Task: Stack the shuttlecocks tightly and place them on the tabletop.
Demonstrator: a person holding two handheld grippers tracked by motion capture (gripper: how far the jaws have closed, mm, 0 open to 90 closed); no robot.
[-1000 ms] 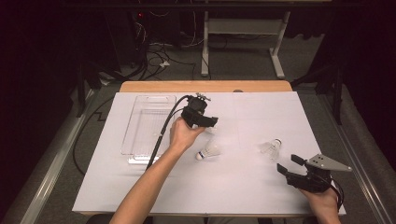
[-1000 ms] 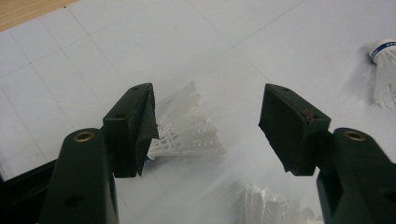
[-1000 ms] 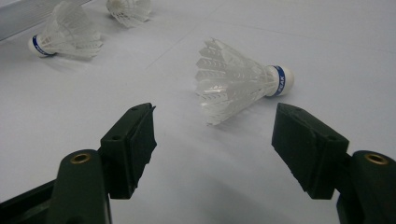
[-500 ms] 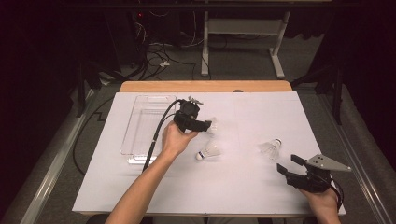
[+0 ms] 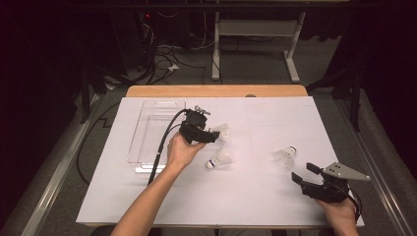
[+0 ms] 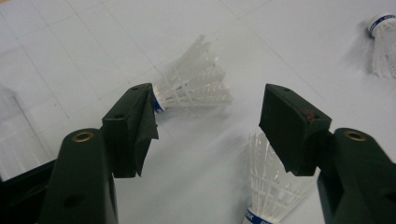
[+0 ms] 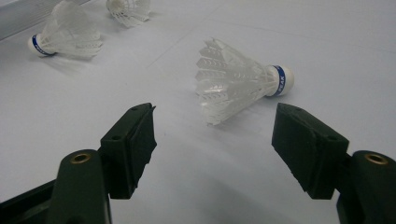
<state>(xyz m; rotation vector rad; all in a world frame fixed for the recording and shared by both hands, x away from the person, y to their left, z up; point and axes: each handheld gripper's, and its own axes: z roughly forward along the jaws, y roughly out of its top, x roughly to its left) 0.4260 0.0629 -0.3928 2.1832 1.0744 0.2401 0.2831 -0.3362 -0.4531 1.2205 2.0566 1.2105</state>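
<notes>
Three white shuttlecocks with blue-banded corks lie on the white table cover. One shuttlecock (image 5: 222, 131) (image 6: 196, 88) lies just ahead of my left gripper (image 5: 214, 135) (image 6: 210, 112), its cork close to one jaw tip; the jaws stand open around nothing. A second shuttlecock (image 5: 219, 160) (image 6: 271, 196) lies nearer the person, below that gripper. The third shuttlecock (image 5: 285, 155) (image 7: 238, 81) lies on its side a short way in front of my right gripper (image 5: 302, 172) (image 7: 212, 126), which is open and empty near the front right corner.
A clear plastic tray (image 5: 147, 132) lies on the left of the table, beside the left hand; its edge (image 7: 18, 18) is far off in the right gripper view. The wooden table edge (image 5: 216, 91) is at the back. Cables trail from the left gripper.
My left gripper has drawn back to the left and slightly toward the person, uncovering the shuttlecock in front of its jaws. The right gripper has stayed still.
</notes>
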